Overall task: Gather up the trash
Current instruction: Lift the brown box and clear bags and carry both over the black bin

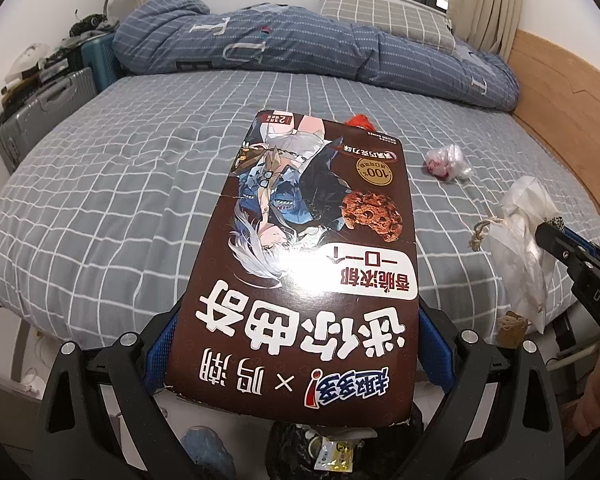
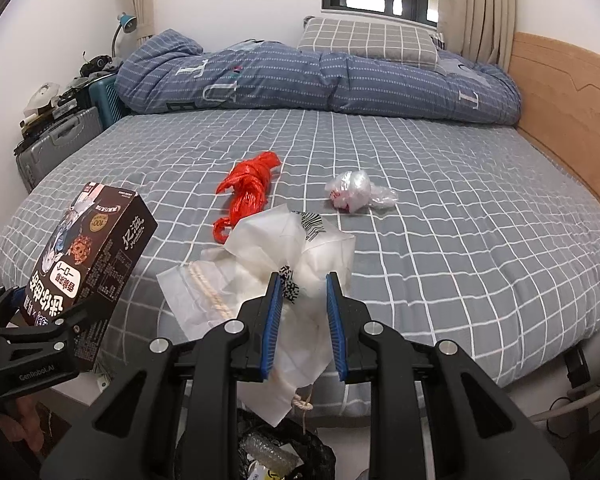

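At the near edge of the bed (image 2: 440, 208), both claws are loaded with rubbish. The left claw (image 1: 296, 344) is closed on the sides of a brown cookie box (image 1: 312, 248), which points away over the grey checked sheet; in the right wrist view the same box (image 2: 88, 264) shows at the near left, tilted, with the left claw (image 2: 32, 336) clamped round its lower end. The right claw (image 2: 302, 312) has its blue pads partly closed on a crumpled white paper bag (image 2: 284, 248) with rope handles, which hangs past the bed's near edge. From the left wrist view that bag (image 1: 524, 240) appears at the right, with the right claw (image 1: 556, 236) pinching it.

Farther out on the sheet lie a knotted red plastic bag (image 2: 252, 184) near the middle and a small clear plastic bag (image 2: 356, 190) to its right, well apart from each other. Below the claws, off the bed, a black bin bag (image 2: 284, 452) holds some scraps. A rolled blue quilt (image 2: 300, 76) and a checked pillow (image 2: 368, 40) lie along the far side.
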`<move>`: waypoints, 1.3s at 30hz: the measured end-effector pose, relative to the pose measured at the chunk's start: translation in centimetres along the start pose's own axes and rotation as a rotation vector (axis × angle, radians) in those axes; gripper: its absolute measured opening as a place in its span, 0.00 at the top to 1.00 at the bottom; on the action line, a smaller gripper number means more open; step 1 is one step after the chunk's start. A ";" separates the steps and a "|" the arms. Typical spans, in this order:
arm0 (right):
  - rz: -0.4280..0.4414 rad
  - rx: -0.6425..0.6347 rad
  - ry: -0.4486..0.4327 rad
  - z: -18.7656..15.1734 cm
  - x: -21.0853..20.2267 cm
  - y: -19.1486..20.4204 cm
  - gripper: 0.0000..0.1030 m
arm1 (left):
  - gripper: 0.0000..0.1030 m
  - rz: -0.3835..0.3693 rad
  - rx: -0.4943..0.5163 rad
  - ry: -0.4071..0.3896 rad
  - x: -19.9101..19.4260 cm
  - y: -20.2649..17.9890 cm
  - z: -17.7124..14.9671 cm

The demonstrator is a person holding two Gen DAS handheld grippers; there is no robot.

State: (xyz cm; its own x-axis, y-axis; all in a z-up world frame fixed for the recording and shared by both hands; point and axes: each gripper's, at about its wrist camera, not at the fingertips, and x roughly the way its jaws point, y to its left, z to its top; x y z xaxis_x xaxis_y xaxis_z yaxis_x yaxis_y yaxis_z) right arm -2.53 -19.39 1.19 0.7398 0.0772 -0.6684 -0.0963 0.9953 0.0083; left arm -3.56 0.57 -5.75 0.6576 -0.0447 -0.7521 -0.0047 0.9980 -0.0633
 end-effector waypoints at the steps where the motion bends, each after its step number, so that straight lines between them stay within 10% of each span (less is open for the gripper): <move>1: 0.000 0.002 0.001 -0.1 -0.1 -0.1 0.79 | 0.10 -0.001 0.000 0.001 -0.2 0.0 -0.2; 39: 0.056 0.018 0.126 -8.8 -4.7 1.3 0.79 | 0.10 0.044 -0.008 0.049 -4.6 -0.2 -9.1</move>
State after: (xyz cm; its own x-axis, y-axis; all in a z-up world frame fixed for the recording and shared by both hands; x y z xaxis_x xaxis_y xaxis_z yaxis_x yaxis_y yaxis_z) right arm -11.96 -19.00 -2.22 0.6436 0.1259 -0.7550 -0.1222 0.9906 0.0610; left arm -13.39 0.12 -8.23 0.6191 -0.0034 -0.7853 -0.0384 0.9987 -0.0347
